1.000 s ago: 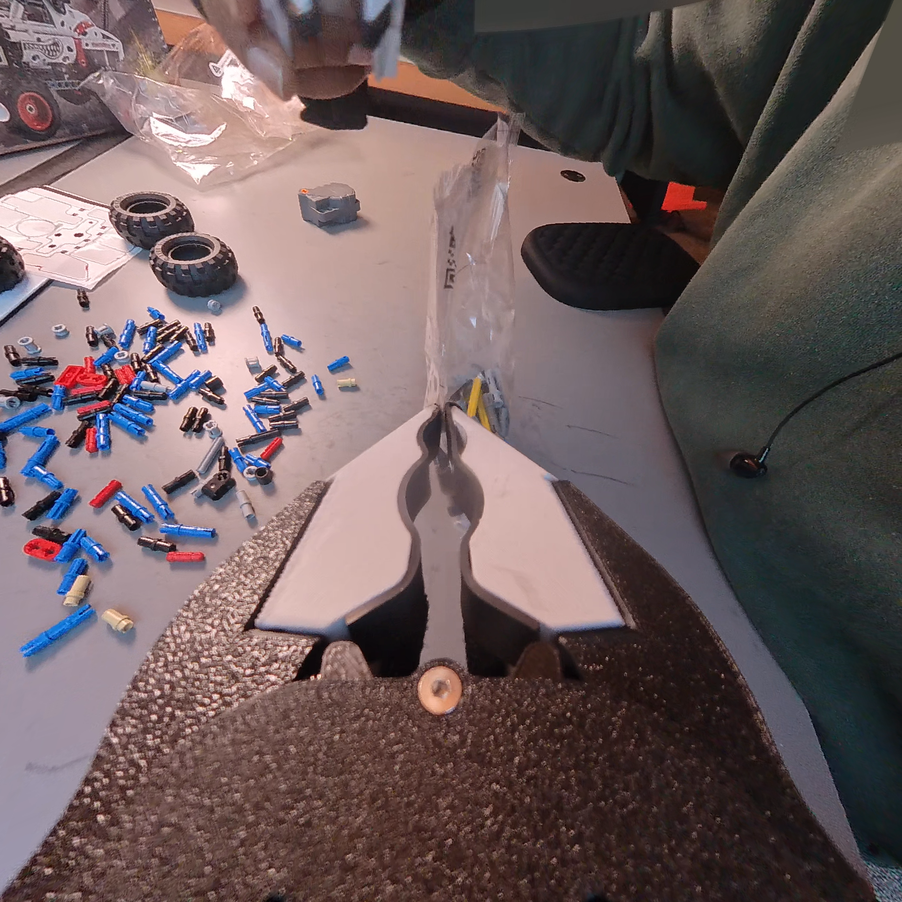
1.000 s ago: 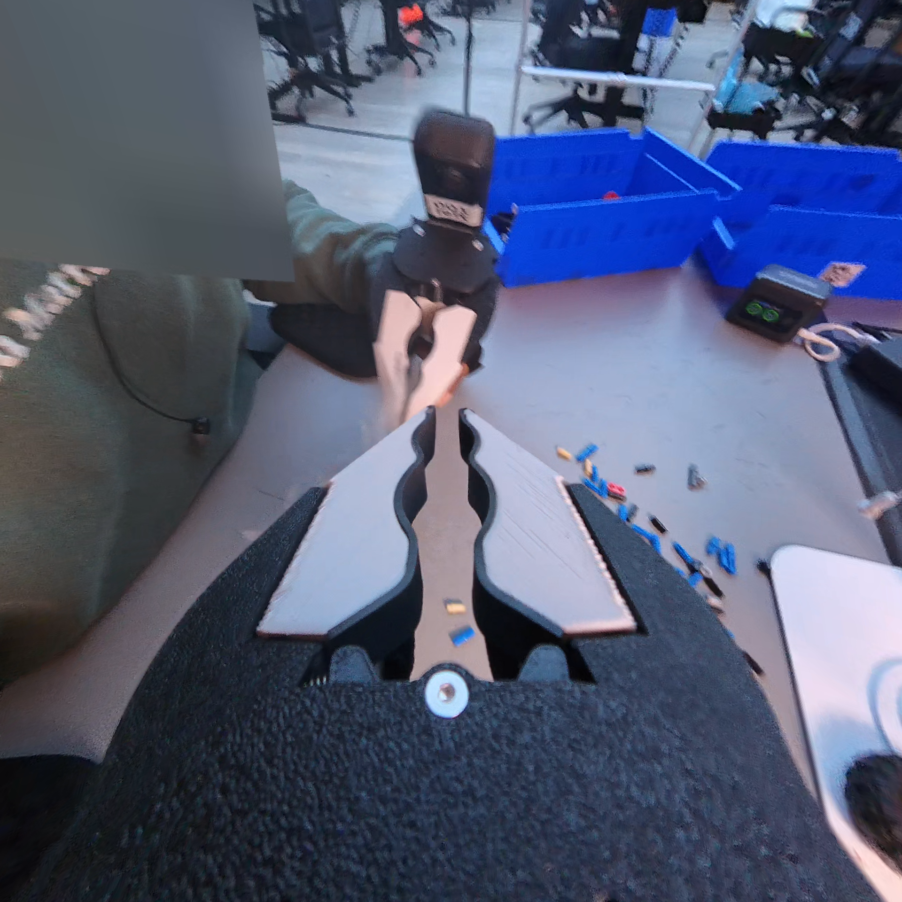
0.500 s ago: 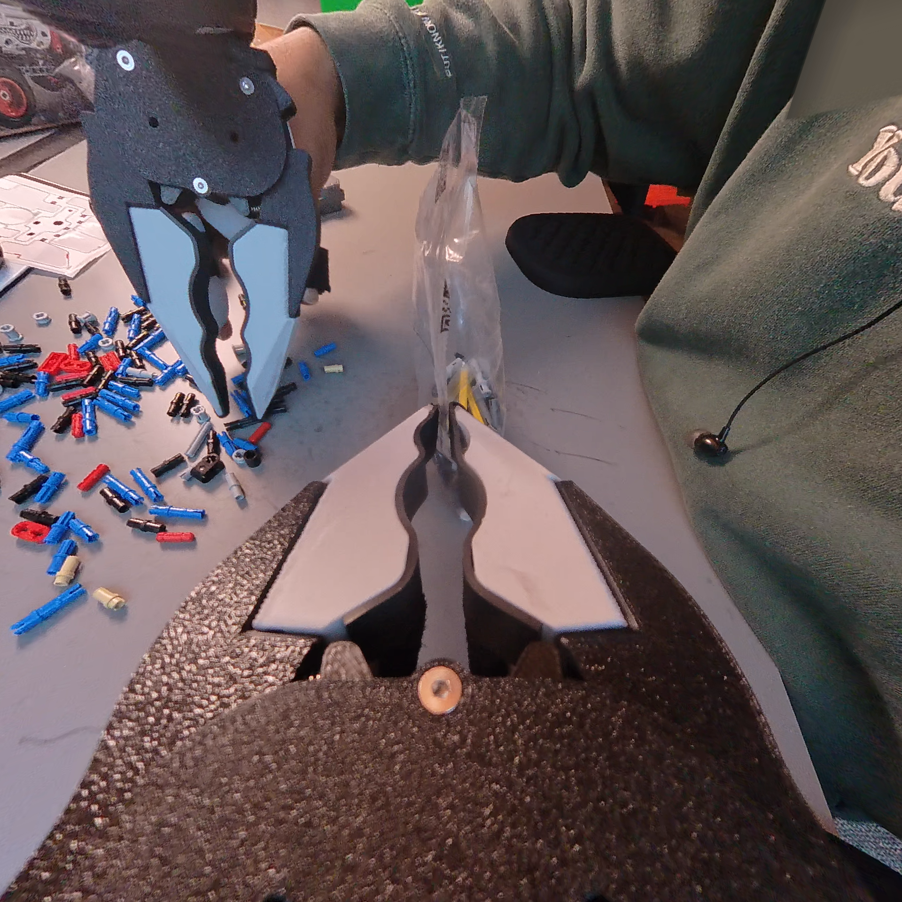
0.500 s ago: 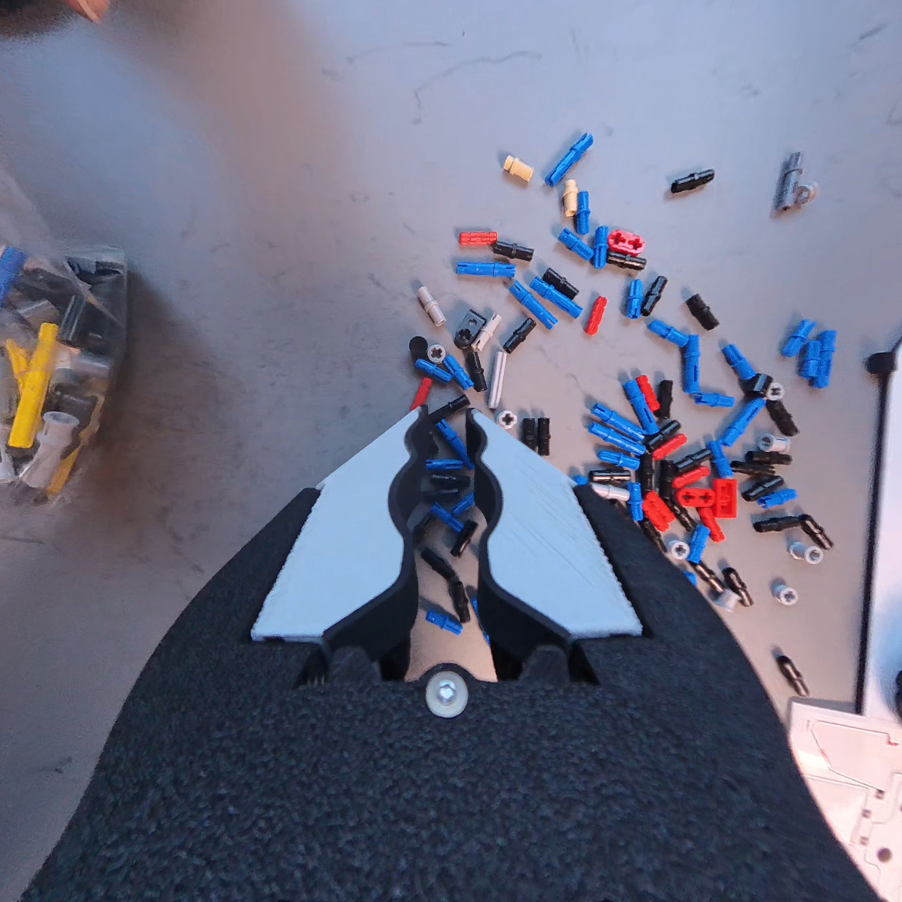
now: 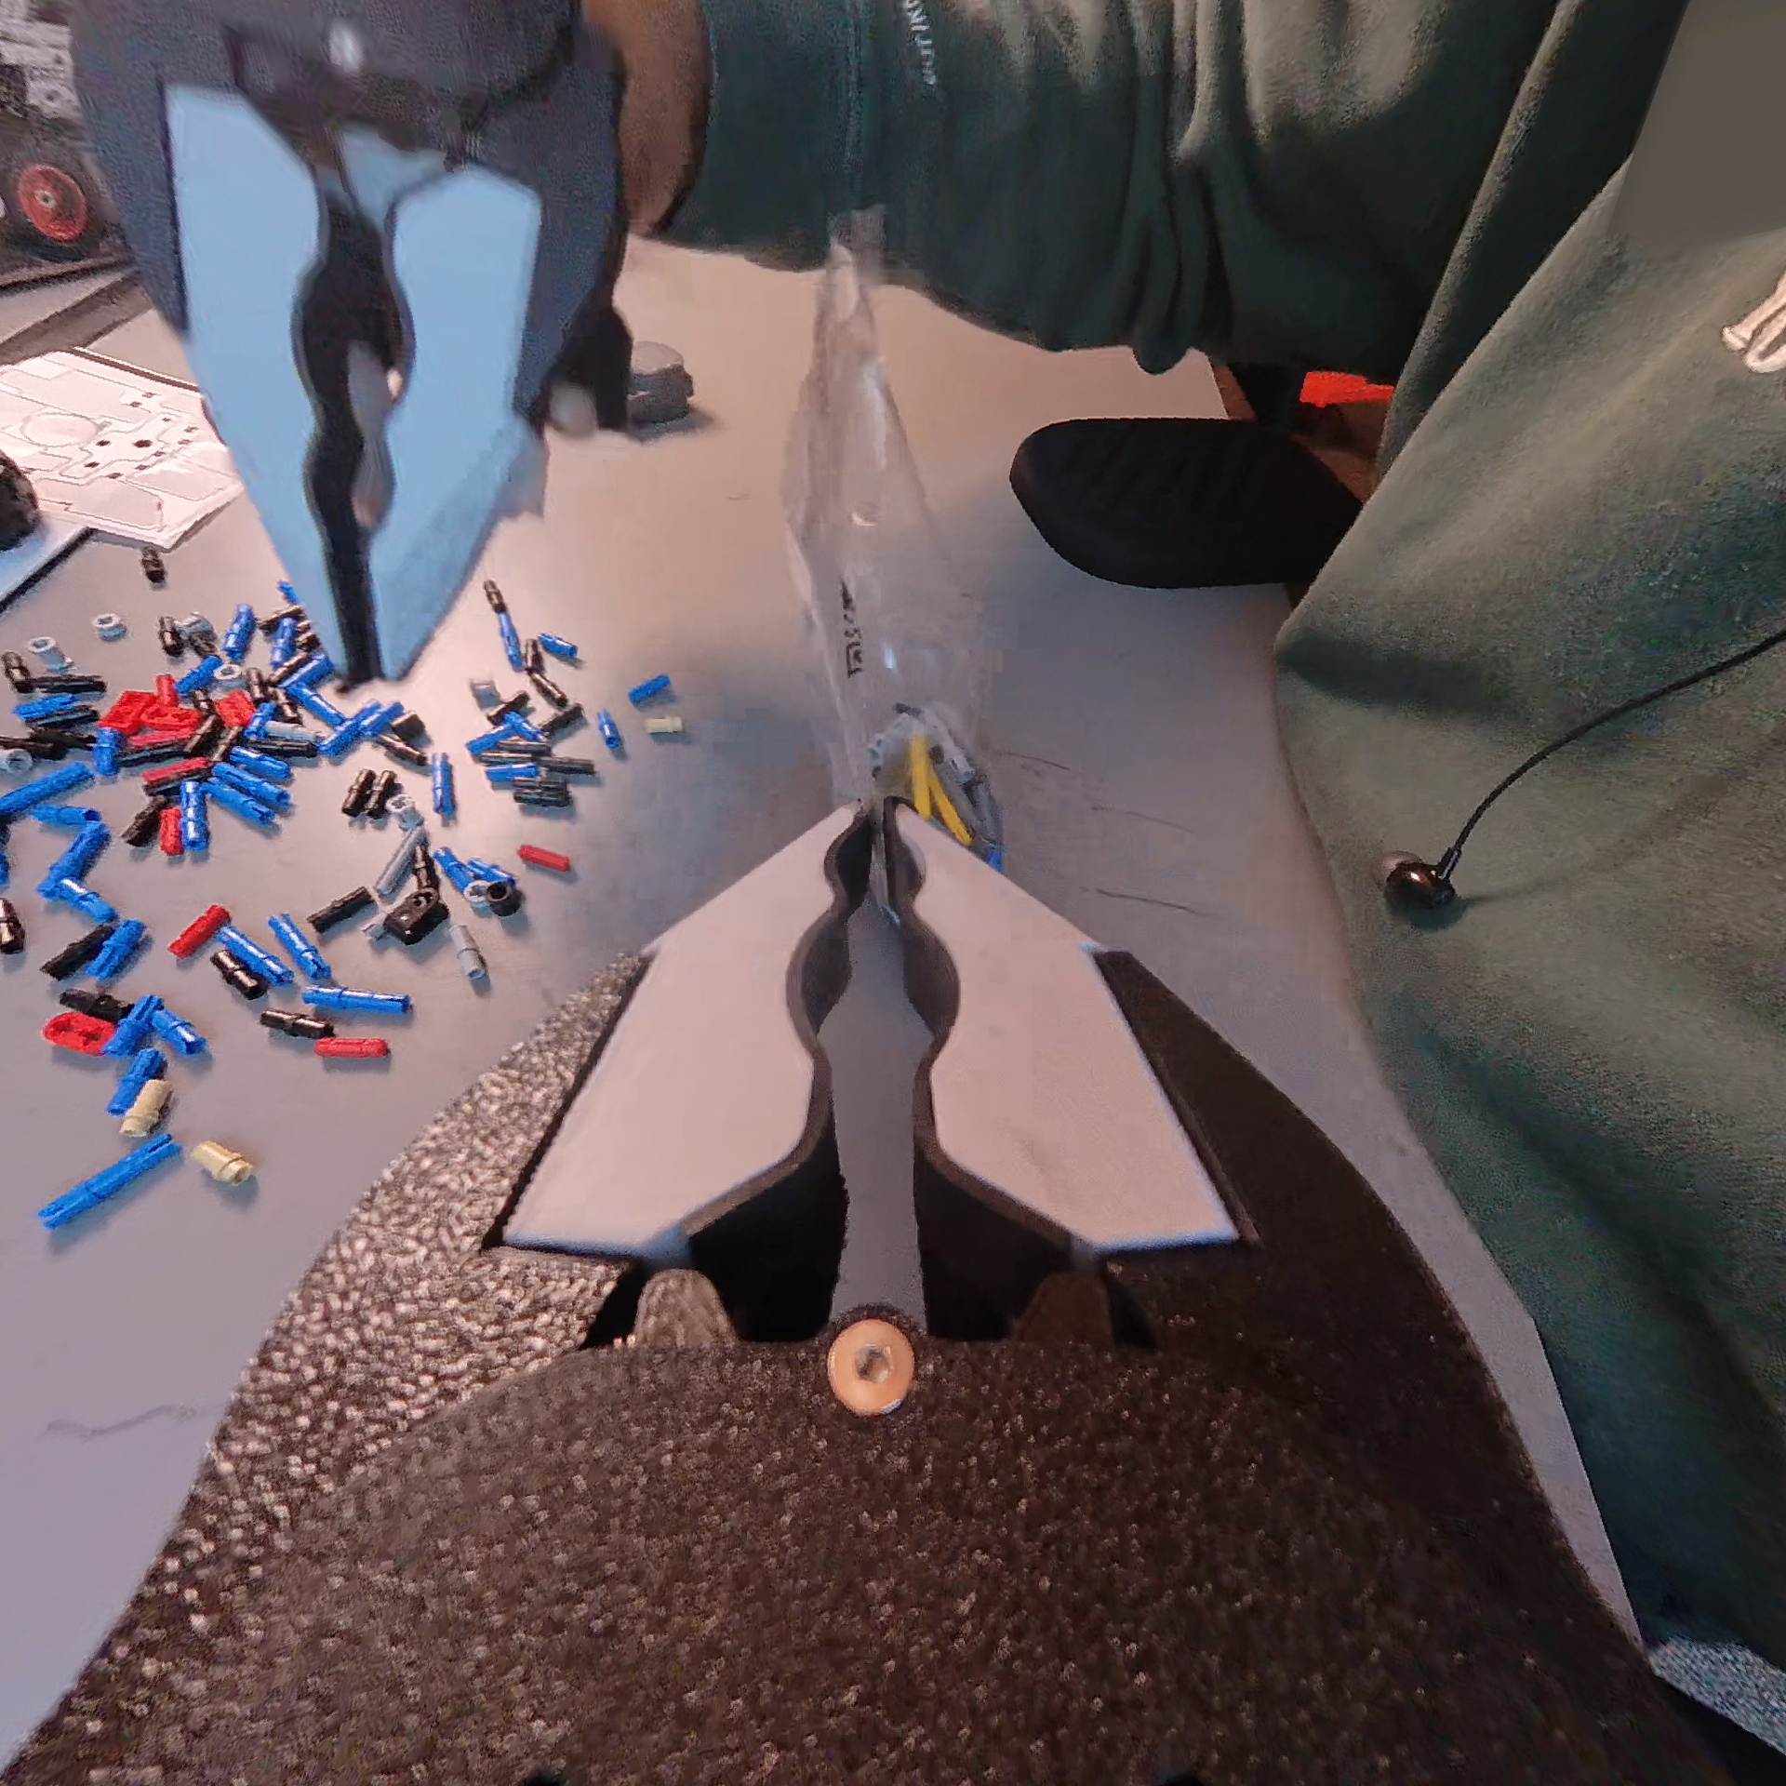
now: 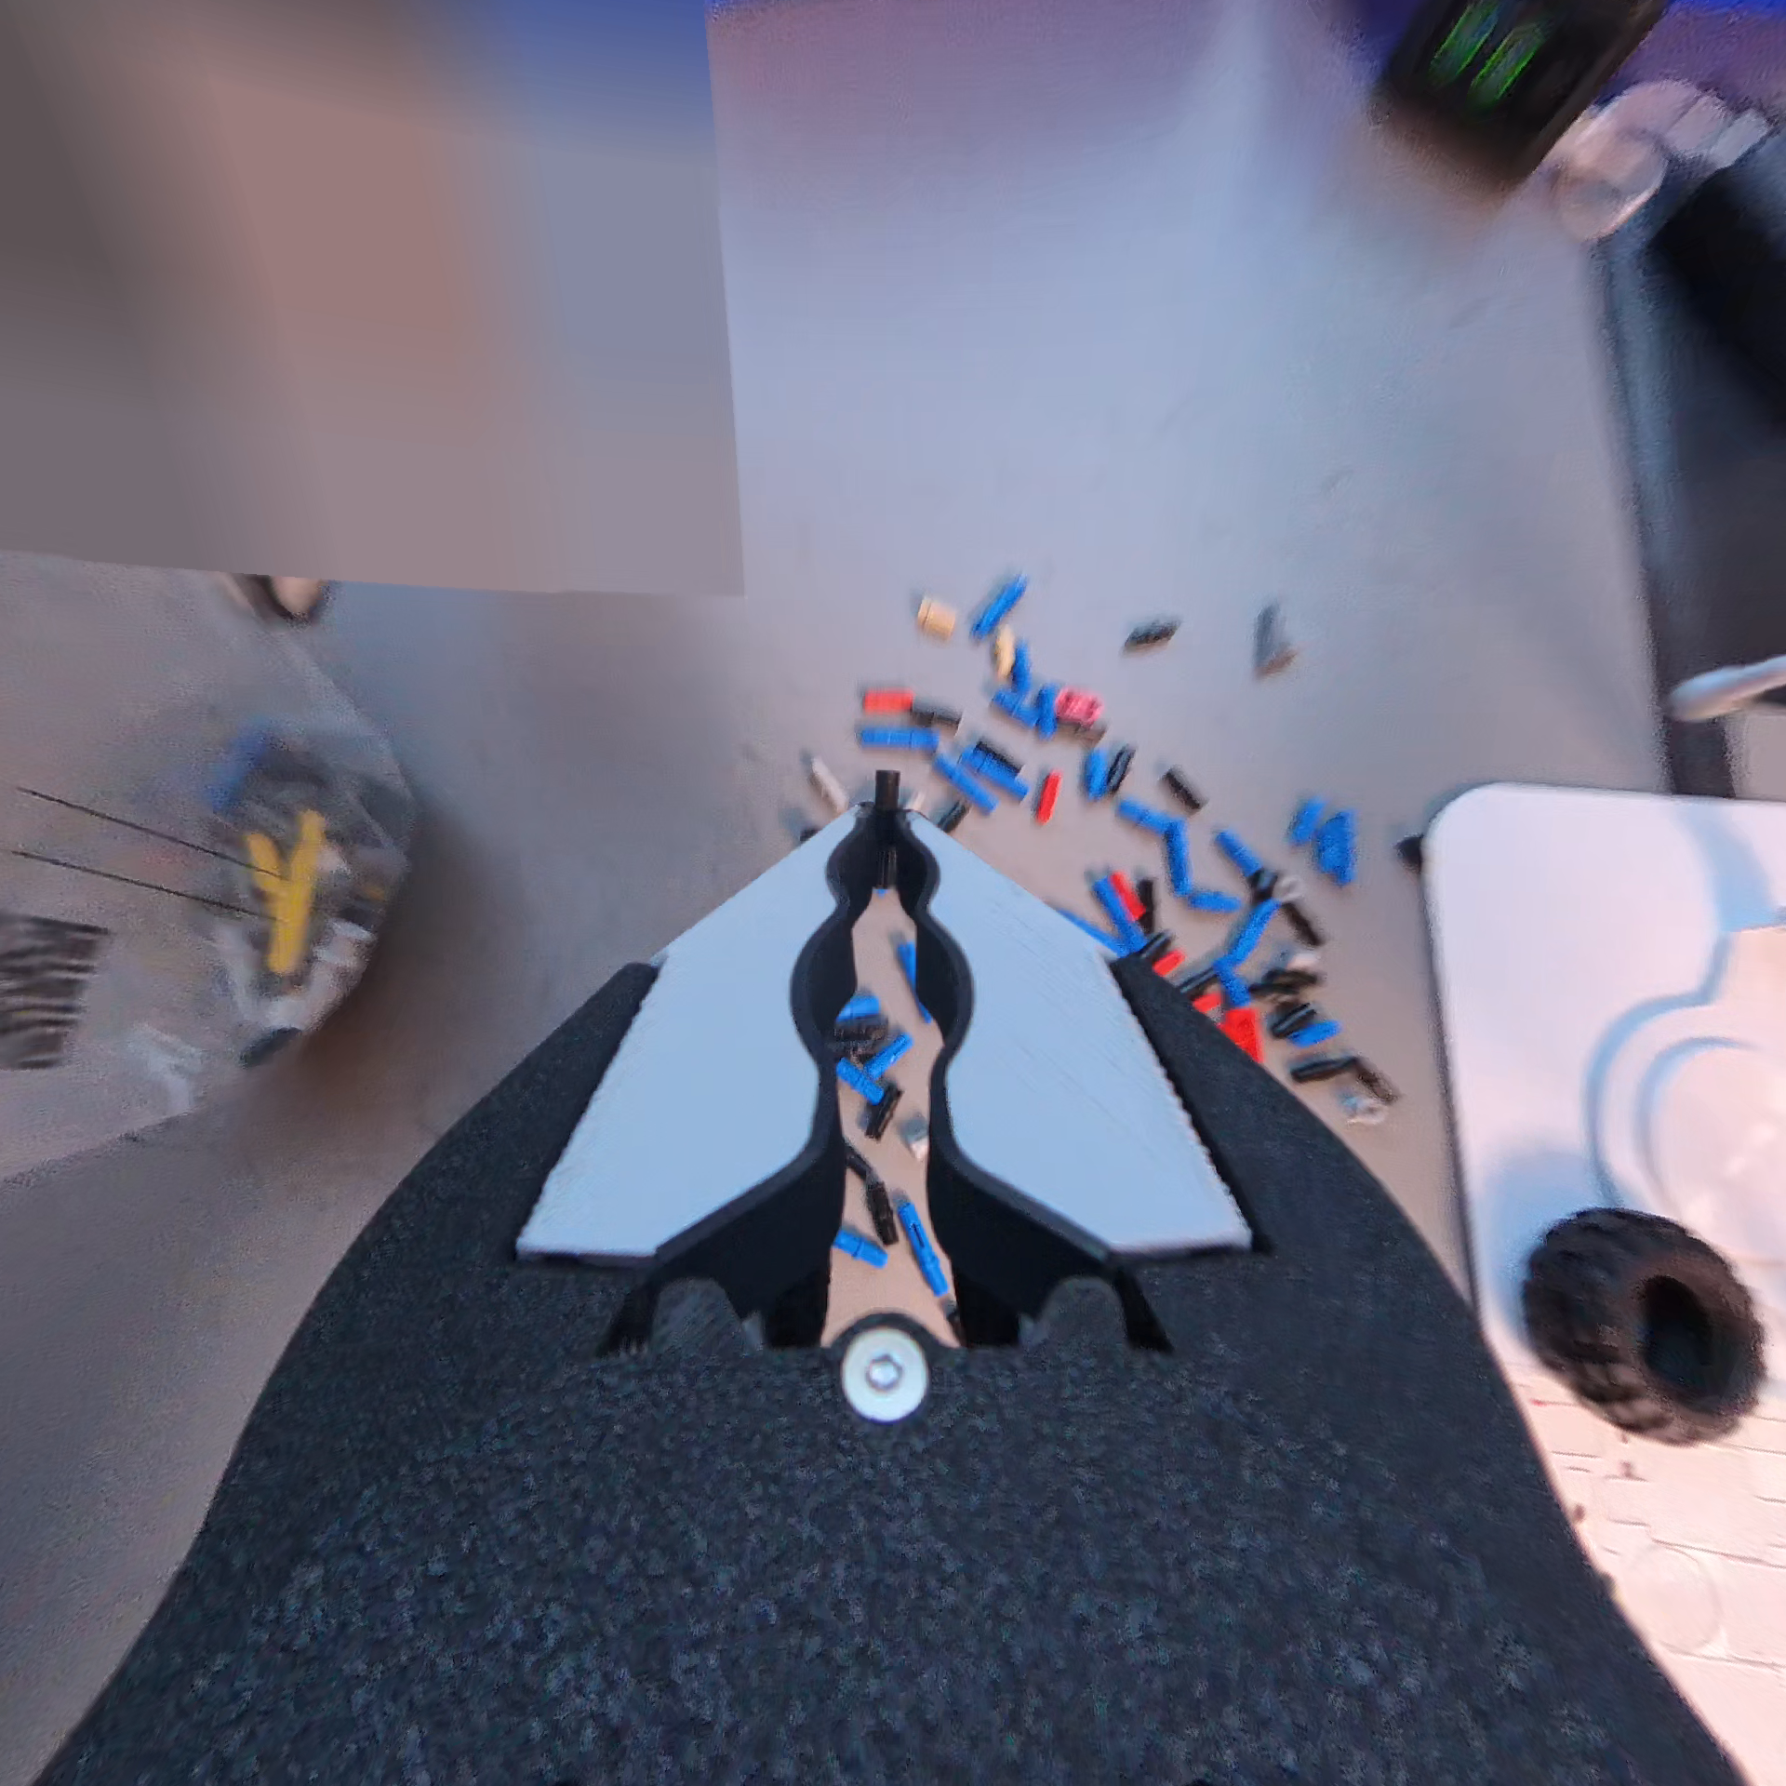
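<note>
Left gripper [image 5: 878, 821] pinches clear parts bag [image 5: 875, 541] upright; right gripper [image 6: 884, 821] closed on small black pin [image 6: 884, 788] above scattered pins [image 5: 242, 773].

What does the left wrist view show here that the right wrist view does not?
Only the left wrist view: the left gripper shut on the clear bag, a grey block, a green sleeve.

Only the right wrist view: a small black pin pinched at the right gripper's tips, a black tyre.

Both: the scattered pins, the bag, the right gripper.
</note>
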`<state>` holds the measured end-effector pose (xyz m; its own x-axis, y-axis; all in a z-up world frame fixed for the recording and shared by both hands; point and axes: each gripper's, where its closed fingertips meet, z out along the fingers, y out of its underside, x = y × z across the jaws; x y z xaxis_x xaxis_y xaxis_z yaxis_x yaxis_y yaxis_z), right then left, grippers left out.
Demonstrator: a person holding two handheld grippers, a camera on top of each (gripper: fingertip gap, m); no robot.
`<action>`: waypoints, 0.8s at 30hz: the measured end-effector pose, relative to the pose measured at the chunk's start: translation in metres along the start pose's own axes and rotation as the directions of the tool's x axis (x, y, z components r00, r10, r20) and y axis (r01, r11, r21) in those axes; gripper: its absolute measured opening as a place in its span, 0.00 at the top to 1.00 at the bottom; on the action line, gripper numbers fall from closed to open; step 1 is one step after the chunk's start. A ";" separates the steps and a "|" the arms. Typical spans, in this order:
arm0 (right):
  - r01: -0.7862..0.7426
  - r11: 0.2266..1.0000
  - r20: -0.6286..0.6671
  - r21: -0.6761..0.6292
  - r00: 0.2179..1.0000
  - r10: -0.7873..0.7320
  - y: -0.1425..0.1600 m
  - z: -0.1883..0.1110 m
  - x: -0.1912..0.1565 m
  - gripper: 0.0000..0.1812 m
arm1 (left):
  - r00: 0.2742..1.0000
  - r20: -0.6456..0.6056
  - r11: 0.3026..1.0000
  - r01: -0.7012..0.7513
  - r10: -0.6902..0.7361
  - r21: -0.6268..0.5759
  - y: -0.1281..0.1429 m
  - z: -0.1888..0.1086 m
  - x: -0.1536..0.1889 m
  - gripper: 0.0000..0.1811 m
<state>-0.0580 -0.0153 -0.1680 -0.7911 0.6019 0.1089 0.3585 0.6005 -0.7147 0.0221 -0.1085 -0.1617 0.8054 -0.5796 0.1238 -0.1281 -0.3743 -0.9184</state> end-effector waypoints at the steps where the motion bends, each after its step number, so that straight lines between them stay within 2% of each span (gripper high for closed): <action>1: -0.002 0.995 -0.016 0.097 1.000 0.004 -0.022 -0.020 0.001 0.98 | 1.000 0.009 1.000 0.003 -0.003 0.011 -0.002 -0.001 -0.001 1.00; 3: 0.002 0.960 0.027 0.279 1.000 -0.010 -0.062 -0.060 -0.015 0.98 | 1.000 0.024 1.000 0.007 -0.008 0.031 -0.007 -0.002 -0.003 1.00; 6: 0.035 0.929 0.127 0.368 0.988 -0.087 -0.086 -0.091 -0.059 0.98 | 0.999 0.052 0.999 0.007 -0.009 0.035 -0.009 -0.001 -0.005 1.00; 9: 0.080 0.949 0.162 0.307 0.977 -0.135 -0.077 -0.085 -0.092 0.98 | 0.998 0.069 0.999 0.013 -0.015 0.033 -0.009 -0.001 -0.008 1.00; 12: 0.122 0.968 0.156 0.218 0.975 -0.158 -0.061 -0.071 -0.105 0.98 | 0.997 0.073 0.999 0.018 -0.021 0.035 -0.008 0.000 -0.009 1.00; 18: 0.140 0.980 0.123 0.143 0.980 -0.158 -0.050 -0.065 -0.106 0.98 | 0.997 0.070 0.999 0.029 -0.031 0.038 -0.008 0.001 -0.007 1.00; 24: 0.122 0.983 0.072 0.140 0.988 -0.133 -0.047 -0.073 -0.099 0.98 | 0.997 0.066 0.999 0.030 -0.033 0.042 -0.007 0.001 -0.006 1.00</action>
<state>0.0392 -0.0646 -0.0946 -0.8656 0.4770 0.1527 0.1863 0.5896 -0.7859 0.0190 -0.1013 -0.1564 0.8456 -0.5180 0.1286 -0.0797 -0.3608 -0.9292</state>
